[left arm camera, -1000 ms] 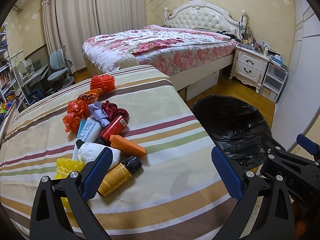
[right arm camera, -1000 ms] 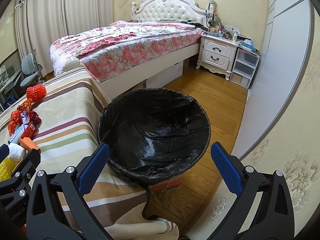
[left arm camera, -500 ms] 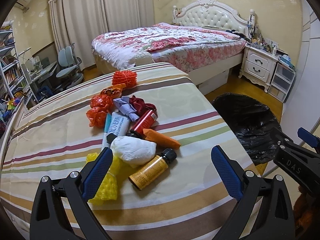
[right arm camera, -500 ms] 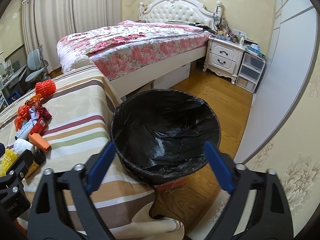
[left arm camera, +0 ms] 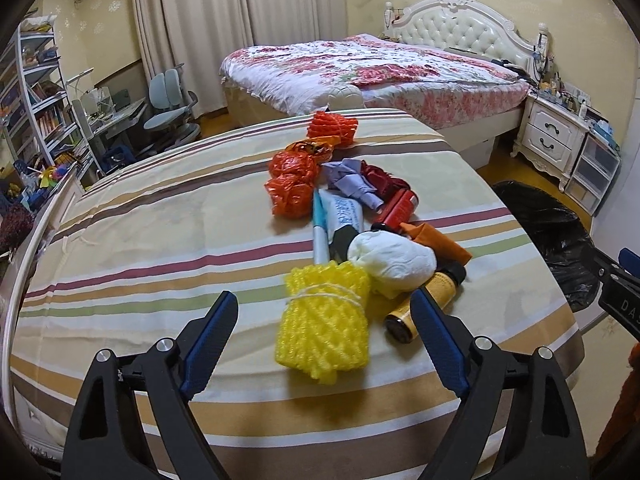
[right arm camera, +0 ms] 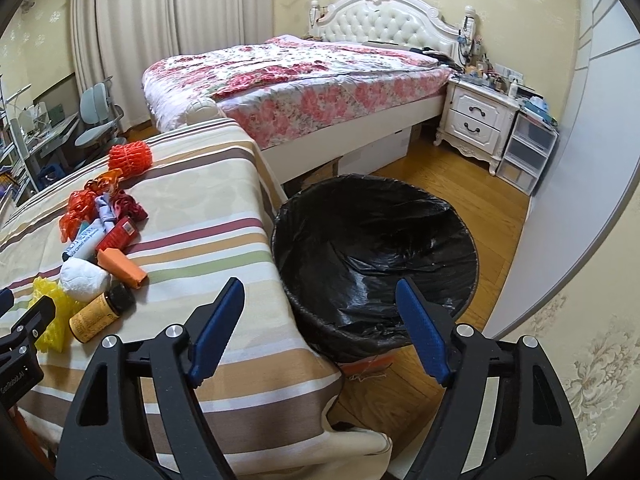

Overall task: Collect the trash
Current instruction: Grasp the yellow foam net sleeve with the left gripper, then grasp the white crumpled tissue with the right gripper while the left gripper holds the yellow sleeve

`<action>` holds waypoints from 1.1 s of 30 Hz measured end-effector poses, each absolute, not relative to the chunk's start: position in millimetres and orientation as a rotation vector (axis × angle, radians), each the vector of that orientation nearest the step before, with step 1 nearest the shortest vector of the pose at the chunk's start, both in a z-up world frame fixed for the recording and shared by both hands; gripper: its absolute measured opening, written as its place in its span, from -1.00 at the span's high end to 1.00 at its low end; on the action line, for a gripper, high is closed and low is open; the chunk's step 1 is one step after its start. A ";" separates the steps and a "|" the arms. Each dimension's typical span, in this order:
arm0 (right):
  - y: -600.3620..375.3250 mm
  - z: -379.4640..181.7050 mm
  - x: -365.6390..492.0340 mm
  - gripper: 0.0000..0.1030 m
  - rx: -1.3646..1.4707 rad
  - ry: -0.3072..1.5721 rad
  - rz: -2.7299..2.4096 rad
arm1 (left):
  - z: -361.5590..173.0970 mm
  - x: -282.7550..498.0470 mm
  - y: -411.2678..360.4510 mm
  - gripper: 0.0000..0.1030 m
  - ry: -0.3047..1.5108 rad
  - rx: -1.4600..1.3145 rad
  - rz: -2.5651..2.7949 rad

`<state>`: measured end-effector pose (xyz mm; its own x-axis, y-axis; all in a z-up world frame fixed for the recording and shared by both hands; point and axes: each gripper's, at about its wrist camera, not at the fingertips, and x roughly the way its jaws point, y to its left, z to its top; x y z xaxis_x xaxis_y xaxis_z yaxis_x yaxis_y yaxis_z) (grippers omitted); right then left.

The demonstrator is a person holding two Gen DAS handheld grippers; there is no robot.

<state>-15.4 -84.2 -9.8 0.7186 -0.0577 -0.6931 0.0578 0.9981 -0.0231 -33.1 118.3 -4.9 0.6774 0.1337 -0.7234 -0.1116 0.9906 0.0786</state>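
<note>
A row of trash lies on the striped table (left arm camera: 160, 240): a yellow foam net (left arm camera: 324, 324) nearest, then a white wad (left arm camera: 392, 258), an amber bottle (left arm camera: 424, 300), an orange packet (left arm camera: 440, 242), a red can (left arm camera: 398, 208) and orange bags (left arm camera: 292, 184). My left gripper (left arm camera: 324, 300) hovers over the yellow net with its jaws closing; the net shows between the pads, untouched. My right gripper (right arm camera: 319, 286) hangs over the table's edge beside the black-lined bin (right arm camera: 376, 248). Its jaws are closing on nothing.
An orange foam net (left arm camera: 332, 128) sits at the table's far end. A floral bed (right arm camera: 300, 76) and a white nightstand (right arm camera: 476, 120) stand behind the bin. Desk chairs (left arm camera: 172, 104) and shelves (left arm camera: 36, 92) fill the far left. Wood floor (right arm camera: 460, 184) lies around the bin.
The left gripper moved left over the trash pile, so the yellow net now shows between its fingers. The right gripper shifted toward the table. Both pairs of jaws narrowed.
</note>
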 end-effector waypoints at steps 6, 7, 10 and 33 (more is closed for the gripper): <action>-76.3 -11.7 -11.6 -0.48 -0.011 0.785 -0.041 | -12.0 -34.7 137.6 -0.65 0.845 0.004 0.158; -76.5 -13.1 -9.5 -0.48 -0.012 0.790 -0.038 | -13.5 -33.8 138.4 -0.65 0.850 0.000 0.157; -72.8 -14.7 -8.0 -0.48 -0.020 0.799 -0.031 | -17.9 -31.0 139.2 -0.65 0.859 -0.003 0.155; -49.4 -20.6 -4.5 -0.48 -0.057 0.818 0.016 | -26.6 -34.7 163.4 0.06 0.882 -0.058 0.132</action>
<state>-4.5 -49.4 -20.6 0.6833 -0.0076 -0.7301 -0.0363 0.9984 -0.0443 -34.7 163.4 -26.6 0.6284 0.0915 -0.7725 -0.1392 0.9903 0.0041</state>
